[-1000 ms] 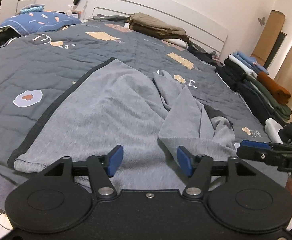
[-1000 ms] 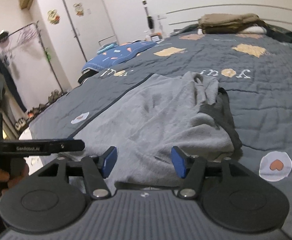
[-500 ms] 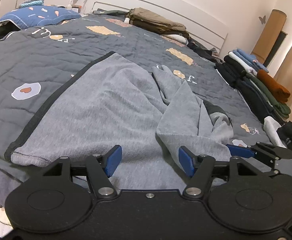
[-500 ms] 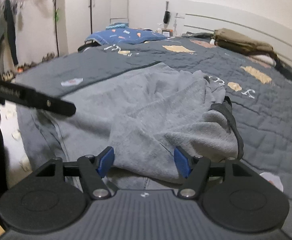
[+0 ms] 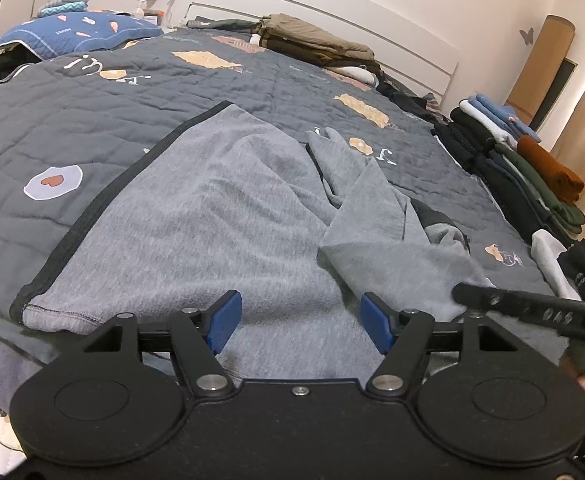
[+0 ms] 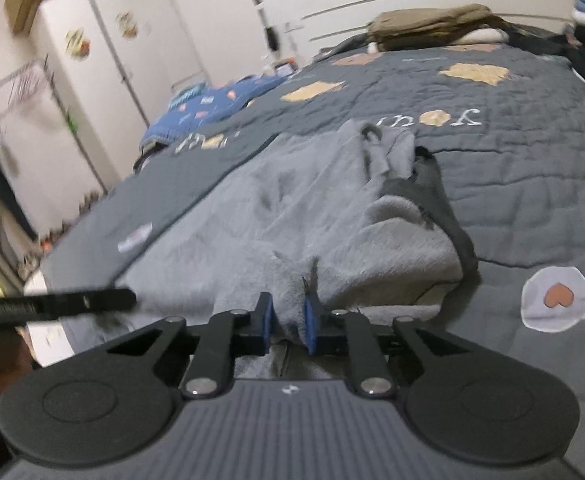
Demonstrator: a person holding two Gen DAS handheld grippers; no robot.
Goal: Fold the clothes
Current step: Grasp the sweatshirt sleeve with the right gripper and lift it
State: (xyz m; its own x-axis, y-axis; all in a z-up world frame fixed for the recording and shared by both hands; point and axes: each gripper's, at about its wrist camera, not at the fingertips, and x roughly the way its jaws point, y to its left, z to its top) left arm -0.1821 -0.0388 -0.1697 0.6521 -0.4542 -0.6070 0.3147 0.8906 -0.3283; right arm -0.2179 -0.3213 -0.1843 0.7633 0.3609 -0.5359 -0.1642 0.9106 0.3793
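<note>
On the quilted bed (image 5: 140, 92), the grey fleece garment (image 5: 220, 220) lies rumpled. The right hand-held gripper (image 6: 288, 322) has just closed, pinching its near edge; the left hand-held gripper (image 5: 300, 322) gapes wide over it. A shallow pinch may slip when lifted.

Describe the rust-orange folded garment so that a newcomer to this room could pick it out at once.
Start at the bed's dark grey quilt and go to its right edge, where a row of folded clothes runs along the side. The rust-orange garment lies on top of that row, beyond the dark green pieces. It is the only warm, bright colour among blacks, greens and blues.
</note>
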